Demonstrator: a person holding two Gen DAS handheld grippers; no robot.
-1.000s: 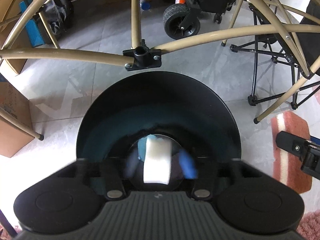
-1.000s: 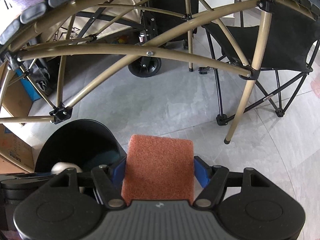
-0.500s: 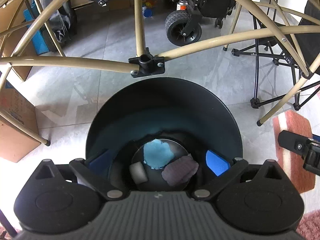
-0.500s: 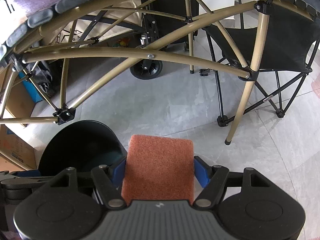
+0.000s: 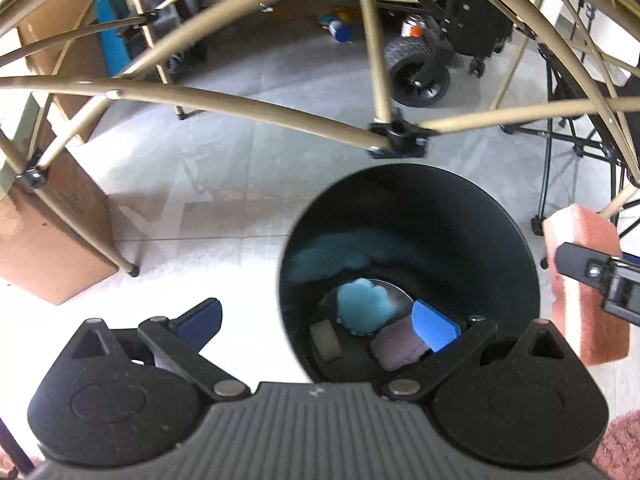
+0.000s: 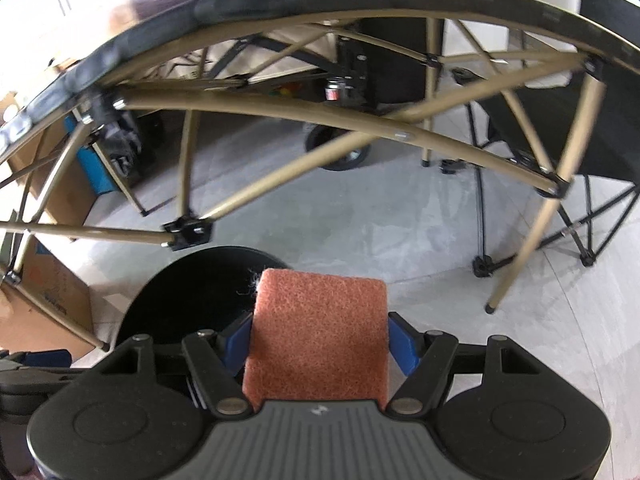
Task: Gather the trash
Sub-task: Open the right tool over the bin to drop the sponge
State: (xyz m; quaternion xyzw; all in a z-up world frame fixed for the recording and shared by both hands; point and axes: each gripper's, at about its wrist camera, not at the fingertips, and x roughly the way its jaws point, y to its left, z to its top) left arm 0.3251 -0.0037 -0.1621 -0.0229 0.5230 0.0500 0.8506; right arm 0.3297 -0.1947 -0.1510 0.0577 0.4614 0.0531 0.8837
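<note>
A black trash bin (image 5: 516, 240) stands on the tiled floor under a folding table frame. Inside lie a blue crumpled piece (image 5: 360, 306), a purple-grey piece (image 5: 398, 346) and a small white piece (image 5: 326, 340). My left gripper (image 5: 318, 324) is open and empty, its right fingertip (image 5: 434, 328) over the bin's near rim, its left one over the floor. My right gripper (image 6: 318, 340) is shut on an orange scouring sponge (image 6: 320, 332), held just right of the bin (image 6: 192, 292). The sponge also shows in the left wrist view (image 5: 584, 284).
Tan table legs and braces (image 5: 248, 108) cross above and around the bin. A cardboard box (image 5: 44, 236) stands at the left. A black wheel (image 5: 418, 74) and a folding chair (image 6: 600, 128) stand further back. A pink rug edge (image 5: 620, 444) lies at the lower right.
My left gripper opened and dropped the white piece into the bin, then shifted left off the bin's centre. My right gripper, still holding the sponge, moved closer to the bin.
</note>
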